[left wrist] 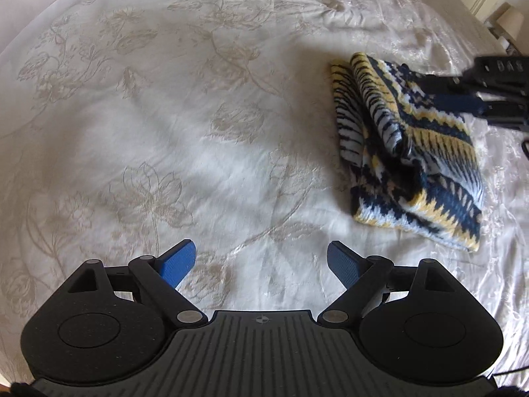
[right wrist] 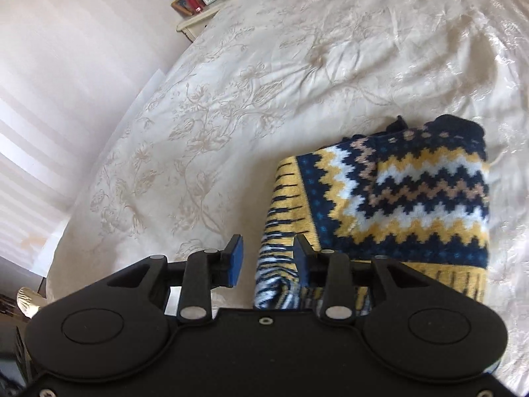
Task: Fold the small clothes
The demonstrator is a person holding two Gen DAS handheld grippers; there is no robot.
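Ahead of the right gripper (right wrist: pixel 268 258), on the cream floral bedspread (right wrist: pixel 231 106) — knit garment (right wrist: pixel 390 198), navy, yellow and white zigzag, folded into a thick block with layers stacked. Striped ribbed edge lying between the blue pads, but a clear gap on the left pad's side; jaws partly spread, not pinching. Probably a release after laying the fold, though that is judgement only. Garment resting on its own weight, fold seemingly holding.

Right of and beyond the left gripper (left wrist: pixel 261 264) — same garment (left wrist: pixel 406 152), well apart from its fingers. Jaws spread wide, nothing between them, only bare bedspread below. Kept off to the side, likely to leave the right gripper (left wrist: pixel 463 99) room at the garment's far edge.

Far beyond the right gripper, past the bed's edge — nightstand (right wrist: pixel 198 20) with lamp and clock, not involved.

Fold looks near complete; upper flap slightly bunched, may want smoothing.
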